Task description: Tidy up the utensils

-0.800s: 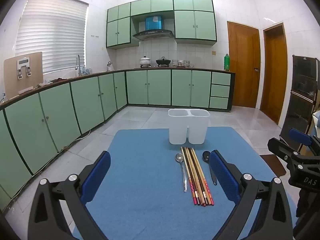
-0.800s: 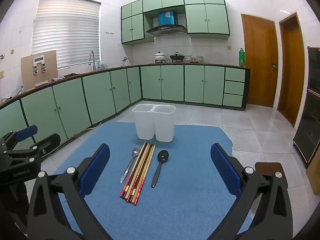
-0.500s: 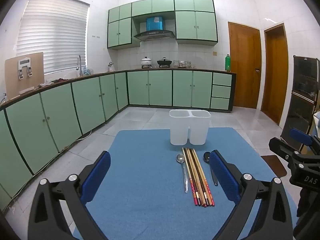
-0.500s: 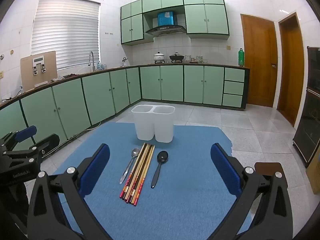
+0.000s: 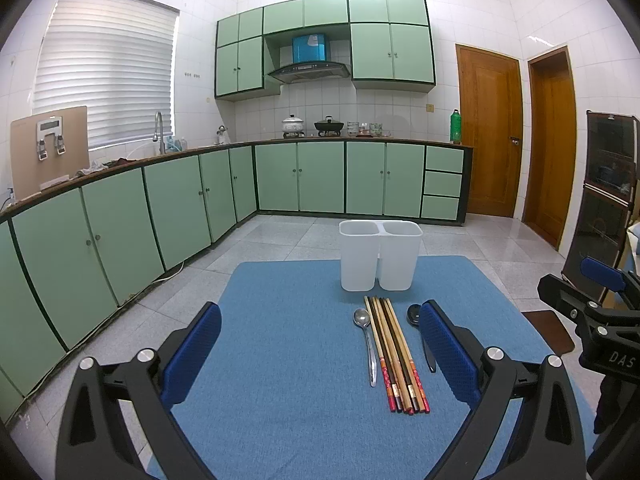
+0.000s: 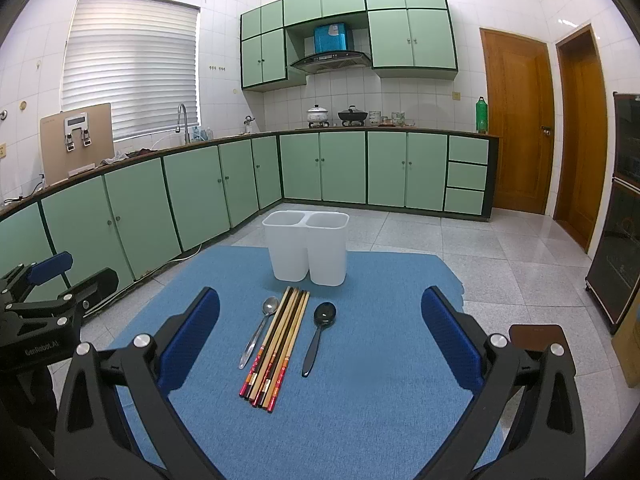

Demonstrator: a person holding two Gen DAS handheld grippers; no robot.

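Observation:
A white two-compartment holder (image 5: 380,255) (image 6: 306,253) stands upright at the far side of the blue mat (image 5: 280,360) (image 6: 360,380). In front of it lie a metal spoon (image 5: 367,340) (image 6: 259,330), a bundle of several chopsticks (image 5: 394,354) (image 6: 280,342) and a black spoon (image 6: 320,332), partly hidden behind my left gripper's right finger in the left wrist view (image 5: 414,314). My left gripper (image 5: 320,350) is open and empty, left of the utensils. My right gripper (image 6: 320,346) is open and empty, with the utensils lying between its fingers.
Green cabinets (image 5: 160,216) run along the left and back walls. Tiled floor (image 6: 500,264) surrounds the mat's table. A brown stool (image 6: 536,334) stands at the right. The right gripper's body shows at the right edge of the left wrist view (image 5: 592,320).
Both grippers have drifted very slightly; the utensils and holder have not moved.

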